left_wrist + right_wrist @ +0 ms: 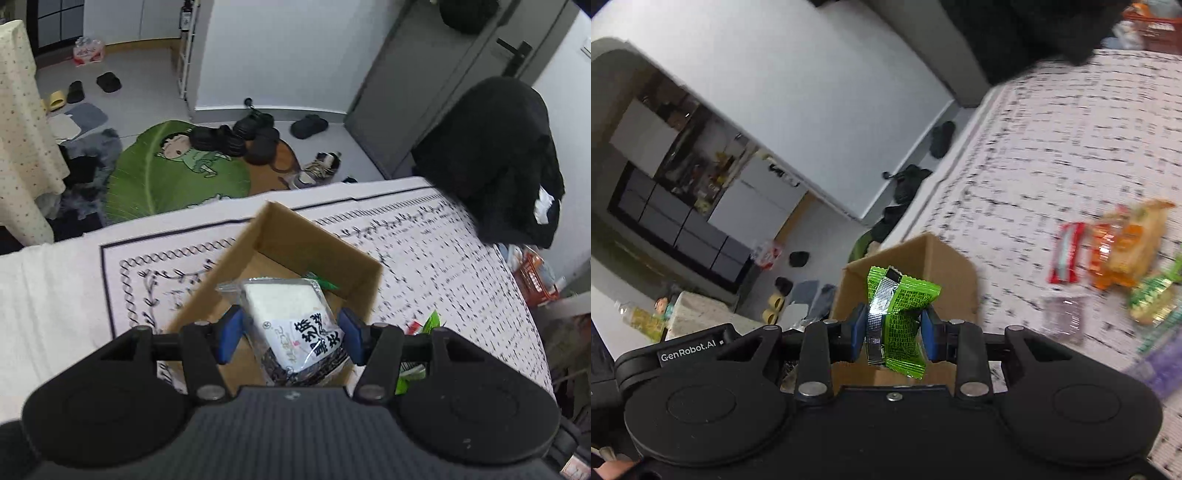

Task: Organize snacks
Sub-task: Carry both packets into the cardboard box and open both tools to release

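In the left wrist view my left gripper (291, 332) is shut on a clear packet with a white block and black lettering (291, 325), held above an open cardboard box (295, 236) on the patterned cloth. A green wrapper (321, 282) lies inside the box. In the right wrist view my right gripper (894, 328) is shut on a small green snack packet with a silver seam (901, 317), just in front of the same cardboard box (942, 258).
The patterned white cloth (461, 258) covers the surface. Several loose snack packets, red (1065, 253), orange (1123, 247) and green (1152, 299), lie on it to the right. A black garment (506, 158) sits at the far corner. Shoes and a green leaf rug (166, 177) are on the floor beyond.
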`<state>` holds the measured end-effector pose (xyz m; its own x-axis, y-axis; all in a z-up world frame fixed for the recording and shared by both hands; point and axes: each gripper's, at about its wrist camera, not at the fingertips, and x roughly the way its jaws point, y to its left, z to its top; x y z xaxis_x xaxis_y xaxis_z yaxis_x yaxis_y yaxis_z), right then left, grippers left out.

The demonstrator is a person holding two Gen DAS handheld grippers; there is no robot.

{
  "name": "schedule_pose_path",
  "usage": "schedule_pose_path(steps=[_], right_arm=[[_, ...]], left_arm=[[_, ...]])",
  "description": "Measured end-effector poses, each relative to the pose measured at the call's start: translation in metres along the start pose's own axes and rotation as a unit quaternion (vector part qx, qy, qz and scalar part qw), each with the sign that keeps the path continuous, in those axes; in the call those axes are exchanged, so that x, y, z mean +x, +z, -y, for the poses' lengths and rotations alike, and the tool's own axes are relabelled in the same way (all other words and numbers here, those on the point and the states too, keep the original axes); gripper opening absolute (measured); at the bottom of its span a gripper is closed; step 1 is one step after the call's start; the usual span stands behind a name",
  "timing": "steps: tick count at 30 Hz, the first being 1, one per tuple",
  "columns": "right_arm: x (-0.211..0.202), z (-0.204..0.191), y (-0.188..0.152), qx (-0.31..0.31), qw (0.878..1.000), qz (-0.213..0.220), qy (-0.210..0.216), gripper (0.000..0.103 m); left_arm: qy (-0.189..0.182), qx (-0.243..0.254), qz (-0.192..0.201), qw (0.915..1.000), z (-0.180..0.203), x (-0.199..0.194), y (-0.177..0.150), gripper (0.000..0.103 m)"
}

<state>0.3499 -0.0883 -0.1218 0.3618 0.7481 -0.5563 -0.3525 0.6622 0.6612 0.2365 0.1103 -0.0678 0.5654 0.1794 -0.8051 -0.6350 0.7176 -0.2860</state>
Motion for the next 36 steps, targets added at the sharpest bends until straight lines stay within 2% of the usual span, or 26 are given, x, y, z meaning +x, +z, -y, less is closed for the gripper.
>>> schedule_pose_path(steps=[7,12,15,18,19,20,25,32,36], right_arm=[[0.031,-0.017,-0.005,-0.023,0.999,-0.024,-0.011,0.031],[0.049,-0.015,-0.001,0.004,0.999,-0.042,-0.002,0.031],[0.055,-0.018,-0.001,0.0,0.999,-0.043,-0.01,0.032],[0.06,-0.018,-0.003,0.002,0.999,-0.048,-0.016,0.037],[0.062,-0.018,-0.002,0.003,0.999,-0.047,-0.021,0.047],[0.063,-0.016,0.0,0.005,0.999,-0.046,-0.023,0.051],[0.06,-0.015,0.005,0.01,0.999,-0.042,-0.021,0.054],[0.054,-0.013,0.006,0.009,0.998,-0.048,-0.047,0.054],[0.049,-0.011,0.004,0.008,0.998,-0.049,-0.049,0.054]], left_arm=[[-0.001,-0.011,-0.003,0.9999,-0.022,0.008,0.015,0.056],[-0.006,-0.016,-0.009,0.9998,-0.03,0.021,0.027,0.056],[-0.008,-0.02,-0.016,0.9996,-0.034,0.031,0.033,0.056],[-0.009,-0.022,-0.025,0.9994,-0.035,0.043,0.037,0.056],[-0.01,-0.022,-0.028,0.9993,-0.035,0.047,0.038,0.056],[-0.011,-0.023,-0.03,0.9992,-0.035,0.051,0.04,0.056],[-0.013,-0.019,-0.043,0.9988,-0.032,0.067,0.044,0.056],[-0.015,-0.004,-0.055,0.9984,-0.022,0.081,0.044,0.057],[-0.018,0.002,-0.051,0.9985,-0.017,0.08,0.044,0.062]])
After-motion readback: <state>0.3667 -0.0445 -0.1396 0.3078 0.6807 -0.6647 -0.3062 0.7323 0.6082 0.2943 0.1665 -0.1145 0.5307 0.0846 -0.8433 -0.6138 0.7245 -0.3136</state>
